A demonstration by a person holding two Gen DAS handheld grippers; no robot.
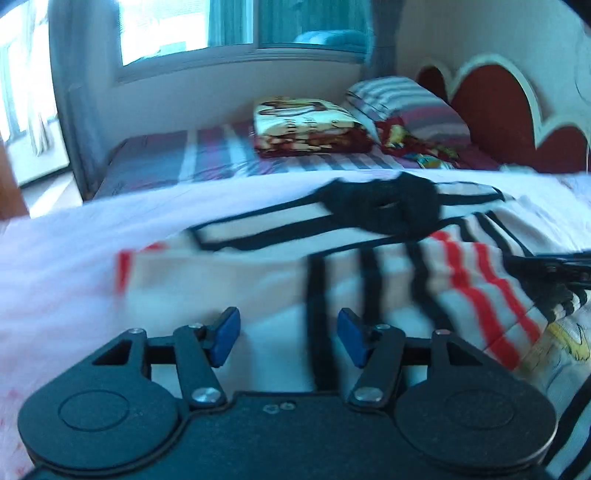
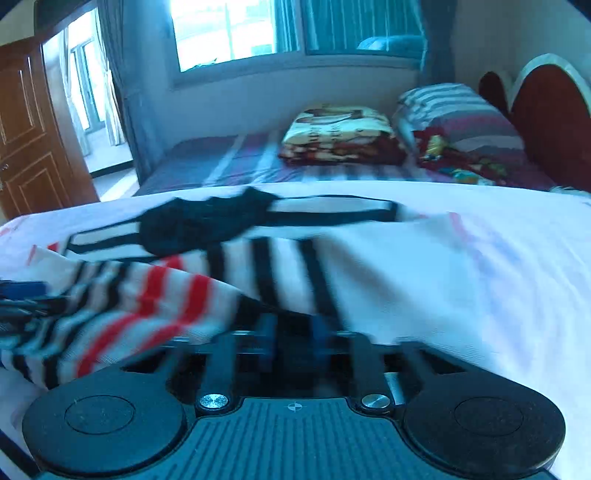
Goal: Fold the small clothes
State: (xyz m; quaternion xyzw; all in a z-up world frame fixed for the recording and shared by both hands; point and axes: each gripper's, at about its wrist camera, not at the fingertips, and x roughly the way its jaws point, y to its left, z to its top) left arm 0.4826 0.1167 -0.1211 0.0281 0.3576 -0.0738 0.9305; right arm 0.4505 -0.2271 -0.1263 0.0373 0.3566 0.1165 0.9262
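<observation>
A small white garment with black and red stripes point(image 1: 369, 266) lies on the white sheet point(image 1: 74, 258), with a black patch point(image 1: 384, 206) at its far end. My left gripper point(image 1: 288, 336) is open and empty, its blue pads point(image 1: 225, 339) just above the garment's near edge. In the right wrist view the same garment point(image 2: 258, 269) is partly folded over. My right gripper point(image 2: 291, 339) is shut on the garment's near edge, the cloth draped over the fingers. The right gripper also shows at the right edge of the left wrist view point(image 1: 550, 273).
Behind the white sheet is a bed with a striped purple cover point(image 1: 192, 155), a folded patterned blanket point(image 1: 310, 125), a striped pillow point(image 1: 402, 103) and a red headboard point(image 1: 498, 110). A window point(image 2: 240, 29) is behind it and a wooden door point(image 2: 33, 129) at the left.
</observation>
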